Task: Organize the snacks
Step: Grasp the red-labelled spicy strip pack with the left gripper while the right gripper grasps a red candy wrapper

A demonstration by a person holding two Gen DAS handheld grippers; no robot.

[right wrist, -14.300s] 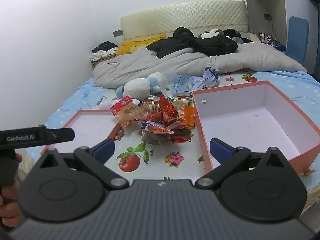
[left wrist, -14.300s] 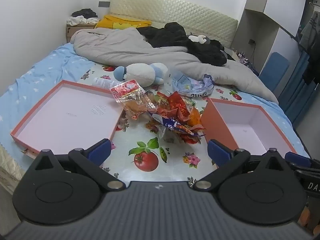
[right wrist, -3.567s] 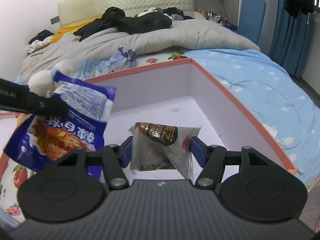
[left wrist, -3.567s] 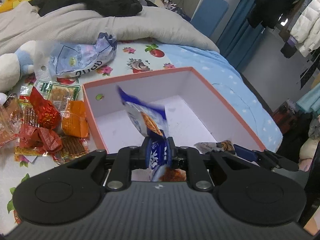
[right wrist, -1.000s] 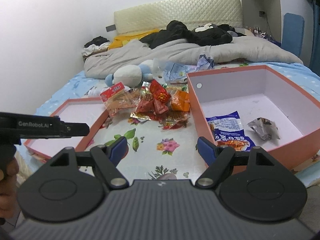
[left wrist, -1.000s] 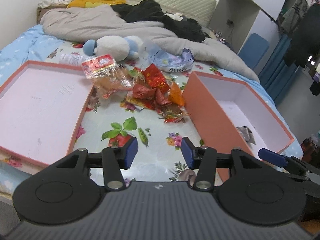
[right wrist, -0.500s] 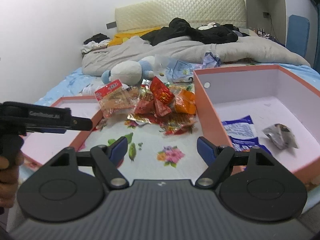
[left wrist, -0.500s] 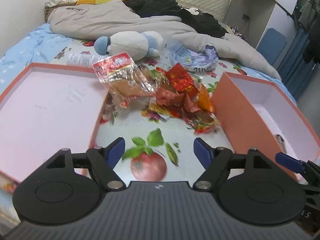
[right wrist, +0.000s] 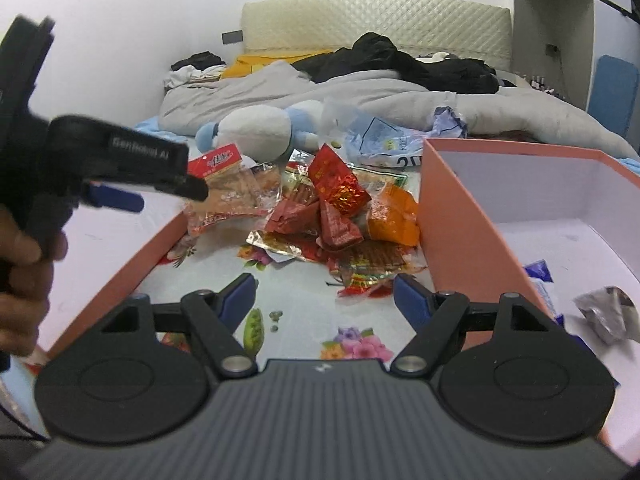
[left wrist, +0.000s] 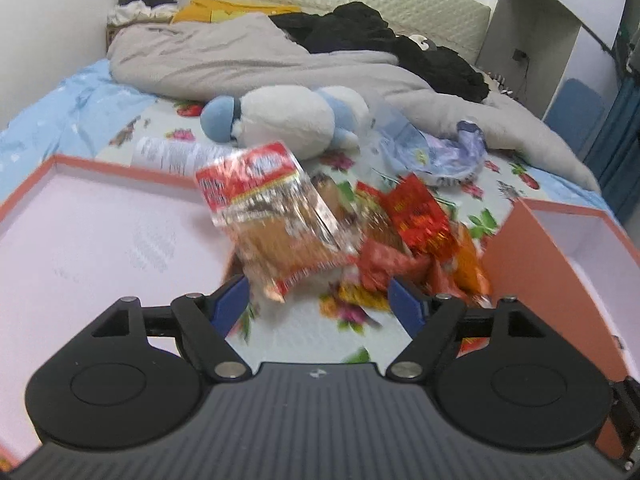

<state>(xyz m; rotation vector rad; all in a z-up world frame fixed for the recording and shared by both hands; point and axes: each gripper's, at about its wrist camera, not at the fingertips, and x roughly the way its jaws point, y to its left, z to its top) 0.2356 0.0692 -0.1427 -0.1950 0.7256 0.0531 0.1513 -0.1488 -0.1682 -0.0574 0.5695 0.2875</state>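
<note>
A heap of red and orange snack packets [left wrist: 404, 240] [right wrist: 340, 216] lies on the fruit-print sheet between two pink-lined boxes. A clear bag with a red label [left wrist: 272, 216] [right wrist: 232, 188] lies at the heap's left, on the shallow box's edge. My left gripper [left wrist: 320, 300] is open, its fingers just short of that bag; it also shows in the right wrist view [right wrist: 116, 196]. My right gripper [right wrist: 324, 292] is open and empty, in front of the heap. The deep box [right wrist: 452, 208] [left wrist: 516, 248] holds a blue packet [right wrist: 540, 276] and a silver packet [right wrist: 608, 312].
The shallow box [left wrist: 80, 216] [right wrist: 148, 248] lies at the left. A white and blue plush toy [left wrist: 288, 120] [right wrist: 256, 128], a crumpled pale blue bag [left wrist: 436, 152] [right wrist: 380, 136] and a grey duvet [left wrist: 260, 64] lie behind the heap.
Both grippers have moved forward toward the snack heap. The left one has closed in on the clear red-label bag. Both stay open.
</note>
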